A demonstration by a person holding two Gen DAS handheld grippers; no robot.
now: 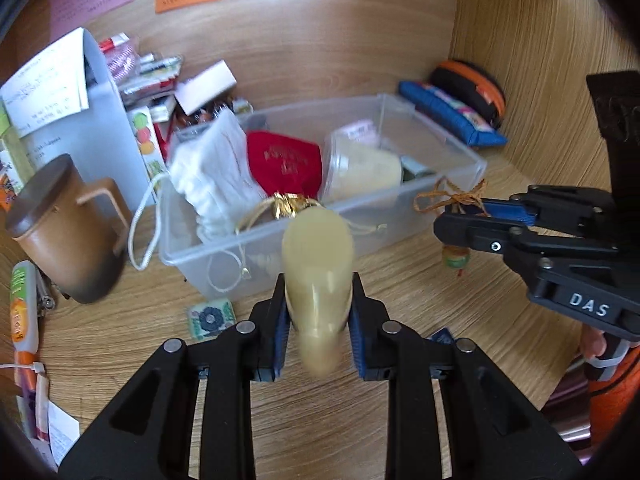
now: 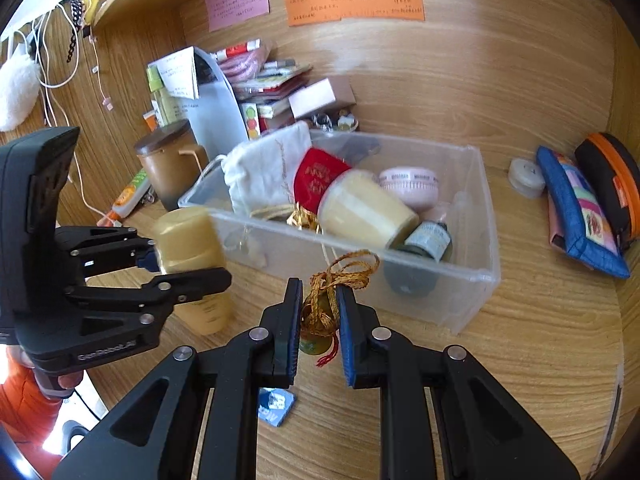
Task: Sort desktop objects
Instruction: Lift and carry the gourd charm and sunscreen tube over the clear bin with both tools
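Observation:
My left gripper [image 1: 318, 300] is shut on a pale yellow bottle [image 1: 318, 264] and holds it just in front of the clear plastic bin [image 1: 472, 168]. The same bottle [image 2: 192, 256] and left gripper [image 2: 176, 268] show at the left of the right wrist view. My right gripper [image 2: 318, 304] is shut on a small ornament with a gold braided cord [image 2: 344, 272] and red tassel, held before the bin's [image 2: 480, 276] near wall. It shows in the left wrist view [image 1: 460, 216] too. The bin holds a white pouch [image 2: 264, 168], a red pouch [image 2: 320, 172], a cream jar [image 2: 364, 208] and a pink tin [image 2: 408, 184].
A brown lidded mug [image 1: 68, 228] stands left of the bin. A grey file holder [image 1: 100, 128] and stacked boxes sit behind it. A blue pouch [image 2: 576, 212] and black-orange case [image 2: 612, 176] lie at the right. A blue packet [image 2: 276, 404] and a floral tile [image 1: 210, 318] lie on the desk.

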